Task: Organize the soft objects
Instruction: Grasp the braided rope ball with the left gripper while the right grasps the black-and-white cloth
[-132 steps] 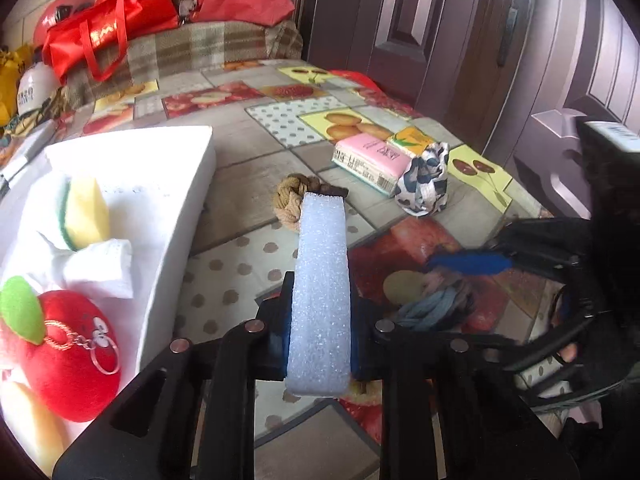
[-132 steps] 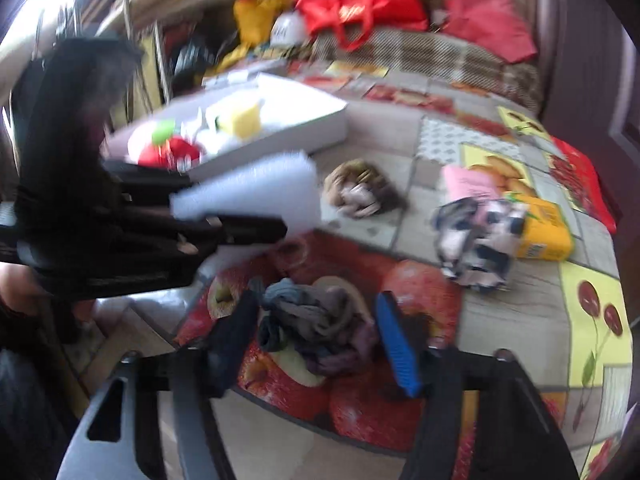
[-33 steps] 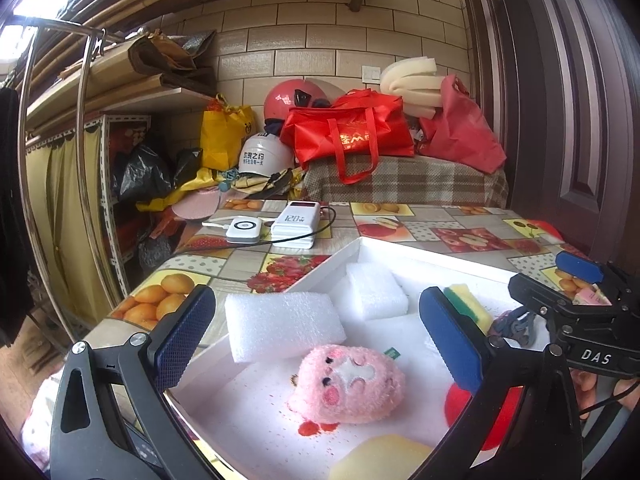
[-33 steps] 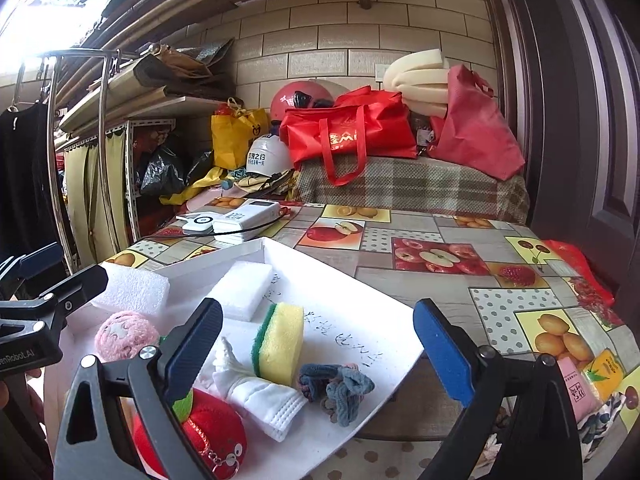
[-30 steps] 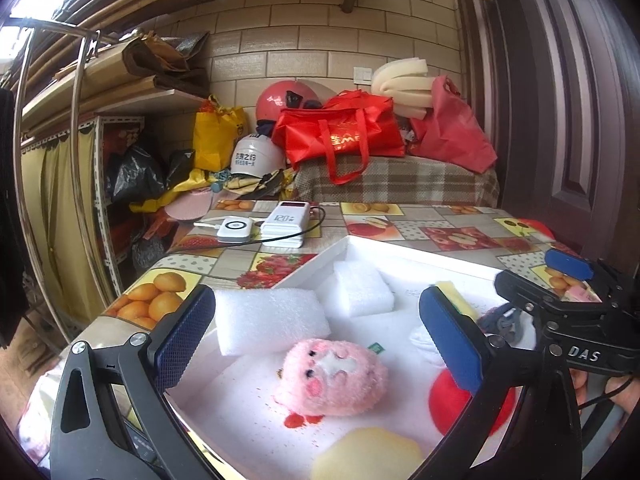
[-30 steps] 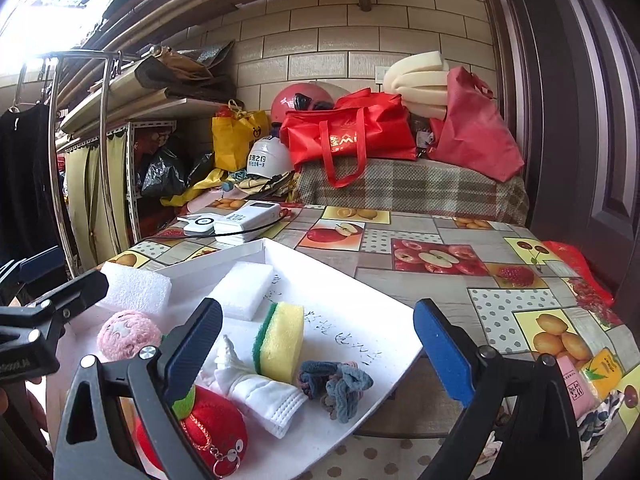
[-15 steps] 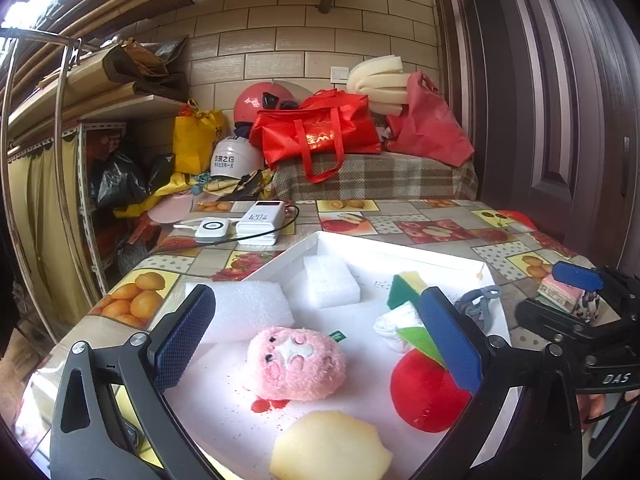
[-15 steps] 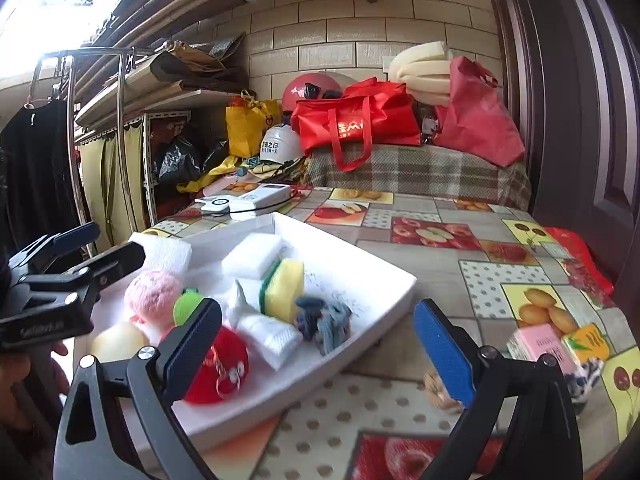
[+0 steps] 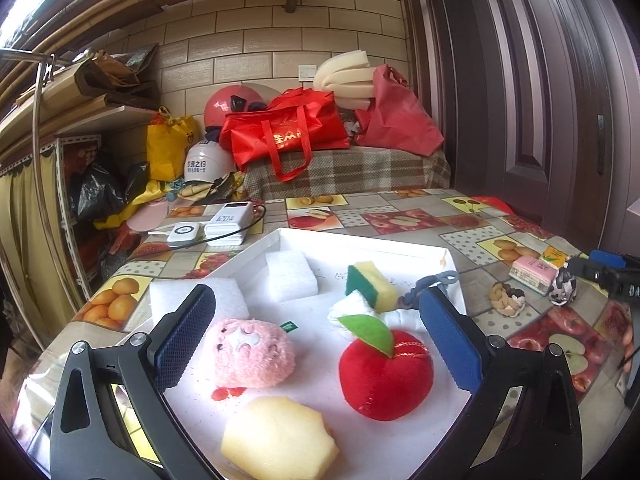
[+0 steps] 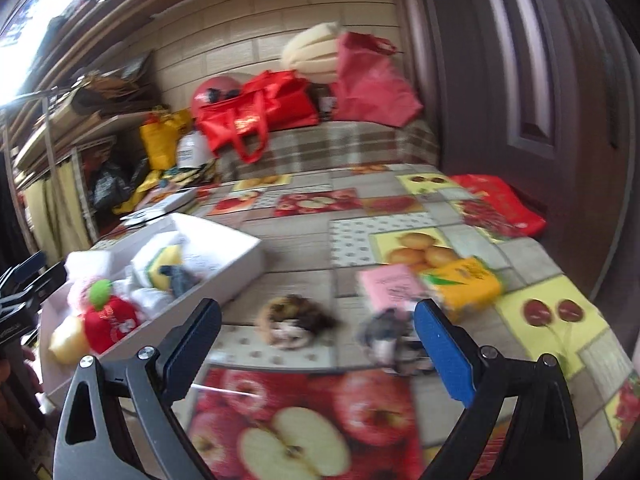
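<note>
My left gripper hangs open over the white tray, empty. In the tray lie a pink plush, a red plush apple, a yellow foam piece, two white foam blocks, a yellow-green sponge, a white cloth and a grey-blue hair tie. My right gripper is open and empty above the table. Ahead of it lie a brown braided ring and a black-and-white cloth piece, both blurred. The tray is to its left.
A pink tissue pack and a yellow pack lie beyond the cloth piece. A red bag sits at the table's right edge by the door. Power banks with a cable lie behind the tray. Bags and helmets crowd the far end.
The white foam block and the grey-blue hair tie went into the tray and both grippers let go. My right gripper has swung right, away from the tray, toward the braided ring and cloth piece.
</note>
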Available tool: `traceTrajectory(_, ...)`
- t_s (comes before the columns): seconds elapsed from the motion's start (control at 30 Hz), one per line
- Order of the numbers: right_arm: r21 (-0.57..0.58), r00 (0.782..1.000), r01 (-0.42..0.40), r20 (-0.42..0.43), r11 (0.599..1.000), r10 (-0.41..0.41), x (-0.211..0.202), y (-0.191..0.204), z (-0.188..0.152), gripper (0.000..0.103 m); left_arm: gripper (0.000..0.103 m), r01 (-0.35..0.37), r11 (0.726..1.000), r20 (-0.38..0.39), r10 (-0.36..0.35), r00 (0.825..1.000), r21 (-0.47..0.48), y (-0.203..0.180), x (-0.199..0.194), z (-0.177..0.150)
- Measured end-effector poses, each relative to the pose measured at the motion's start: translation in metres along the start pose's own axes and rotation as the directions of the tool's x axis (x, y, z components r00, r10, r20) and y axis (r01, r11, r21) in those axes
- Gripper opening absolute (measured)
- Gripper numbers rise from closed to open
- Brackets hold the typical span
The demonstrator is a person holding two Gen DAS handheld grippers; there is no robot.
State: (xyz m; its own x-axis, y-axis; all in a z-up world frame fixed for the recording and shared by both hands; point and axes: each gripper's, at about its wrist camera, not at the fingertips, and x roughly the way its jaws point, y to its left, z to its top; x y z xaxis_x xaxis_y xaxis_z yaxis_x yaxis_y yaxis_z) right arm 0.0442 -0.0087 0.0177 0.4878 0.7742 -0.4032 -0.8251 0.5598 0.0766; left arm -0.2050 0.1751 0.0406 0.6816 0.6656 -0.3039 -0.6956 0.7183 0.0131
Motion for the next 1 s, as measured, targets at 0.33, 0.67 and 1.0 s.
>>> traceTrajectory(0.33,0.143,0.970,0.243,-0.053,0.959,-0.238,-0.010,-0.101,0.004,0.098,0.103,0.229,0.956,-0.072,-0.219,0.973,0.185,-0.089,0.002,-0.001)
traceTrajectory(0.67,-0.119,0.979,-0.013,-0.202,0.993,-0.011,0.032,-0.050,0.001,0.097,0.103,0.383,0.905,-0.273,-0.327,0.905,0.185,-0.165,0.032,0.000)
traceTrajectory(1.0,-0.062,0.956,-0.017,-0.293,0.998,-0.002,0.034,-0.069,-0.011,0.035,0.103,0.346,0.928,-0.382,-0.272,0.883,0.139,-0.202,0.102,0.010)
